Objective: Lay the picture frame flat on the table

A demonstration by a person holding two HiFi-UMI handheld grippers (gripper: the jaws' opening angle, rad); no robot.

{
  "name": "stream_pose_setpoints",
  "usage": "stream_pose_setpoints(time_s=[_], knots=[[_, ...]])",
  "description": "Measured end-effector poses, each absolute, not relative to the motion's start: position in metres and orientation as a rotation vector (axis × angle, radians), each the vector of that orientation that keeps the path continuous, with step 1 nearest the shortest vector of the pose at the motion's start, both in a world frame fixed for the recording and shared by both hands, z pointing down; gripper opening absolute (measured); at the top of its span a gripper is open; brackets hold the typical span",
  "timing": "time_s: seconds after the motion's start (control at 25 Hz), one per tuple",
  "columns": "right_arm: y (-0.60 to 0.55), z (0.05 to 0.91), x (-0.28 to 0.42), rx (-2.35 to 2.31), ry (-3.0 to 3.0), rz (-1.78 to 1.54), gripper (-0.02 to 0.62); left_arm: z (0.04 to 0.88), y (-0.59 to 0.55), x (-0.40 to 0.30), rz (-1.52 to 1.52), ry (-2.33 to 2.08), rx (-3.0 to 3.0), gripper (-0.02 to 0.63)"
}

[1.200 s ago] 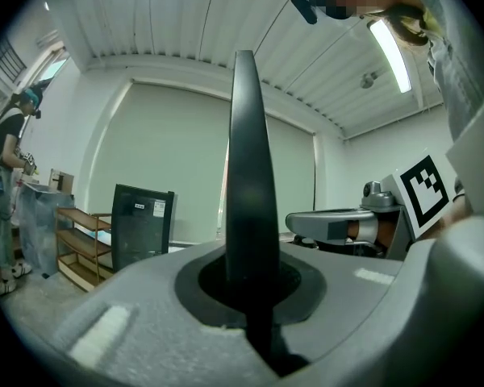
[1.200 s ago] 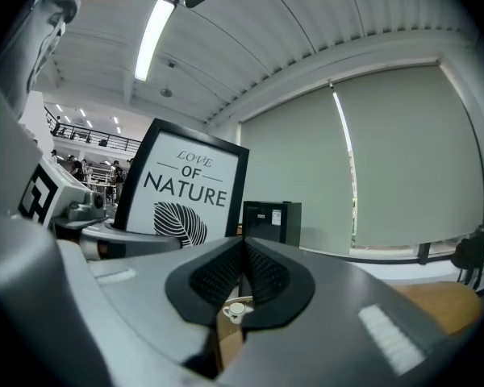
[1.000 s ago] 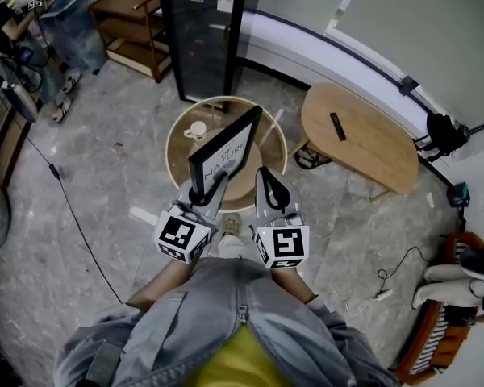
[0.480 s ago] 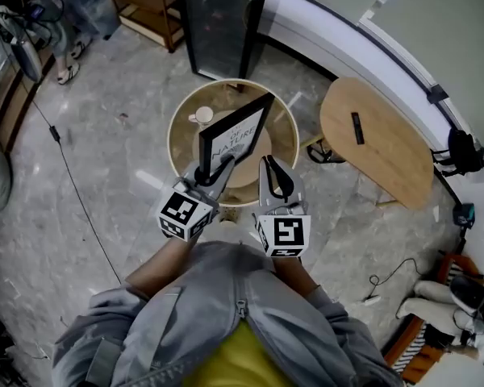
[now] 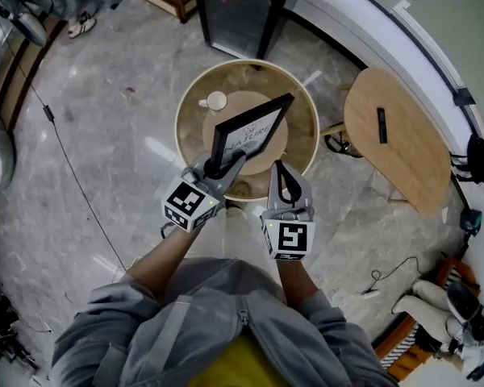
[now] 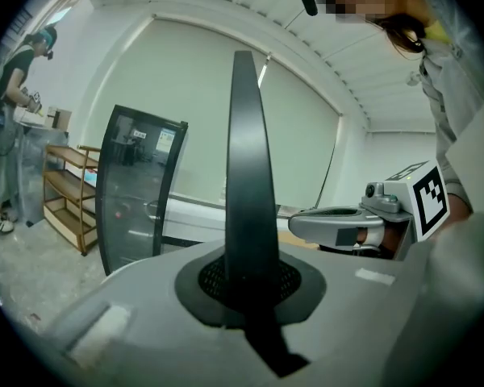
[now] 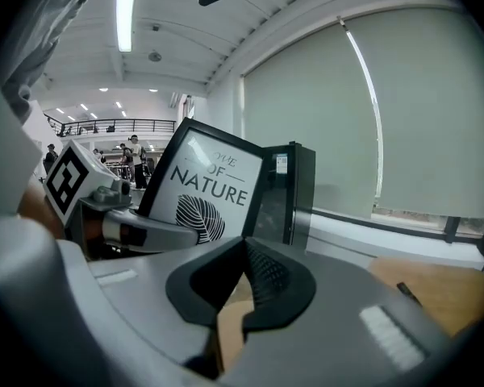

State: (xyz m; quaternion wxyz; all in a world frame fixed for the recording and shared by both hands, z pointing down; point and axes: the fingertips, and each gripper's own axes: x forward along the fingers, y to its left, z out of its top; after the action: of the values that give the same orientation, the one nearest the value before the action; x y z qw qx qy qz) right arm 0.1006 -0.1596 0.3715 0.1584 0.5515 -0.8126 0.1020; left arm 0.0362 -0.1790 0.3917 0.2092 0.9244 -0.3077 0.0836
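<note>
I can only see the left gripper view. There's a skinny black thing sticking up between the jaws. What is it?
Observer: That's the picture frame, seen edge-on. The right gripper view shows its front, which has a leaf and the word NATURE.
Operator: Is it lying flat yet?
Observer: No. In the head view it stands tilted over the round table, and the left gripper is pinching its lower corner.
Operator: Is the other gripper helping?
Observer: No. The right gripper is shut on nothing, beside the frame and apart from it.
</note>
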Motion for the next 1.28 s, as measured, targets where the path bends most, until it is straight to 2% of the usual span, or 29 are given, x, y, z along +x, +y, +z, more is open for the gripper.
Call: stream_pose_setpoints(time_s=[0.48, 1.28], knots=[[-0.186, 0.492, 0.095, 1.542, -2.239, 0.381, -0.005, 0.526, -0.193, 0.033, 0.273, -0.728, 2.438, 0.009], [-0.155, 0.616, 0.082, 1.487, -2.160, 0.461, -0.005, 0.661, -0.145, 0.040, 0.273, -0.464, 2.318, 0.009]])
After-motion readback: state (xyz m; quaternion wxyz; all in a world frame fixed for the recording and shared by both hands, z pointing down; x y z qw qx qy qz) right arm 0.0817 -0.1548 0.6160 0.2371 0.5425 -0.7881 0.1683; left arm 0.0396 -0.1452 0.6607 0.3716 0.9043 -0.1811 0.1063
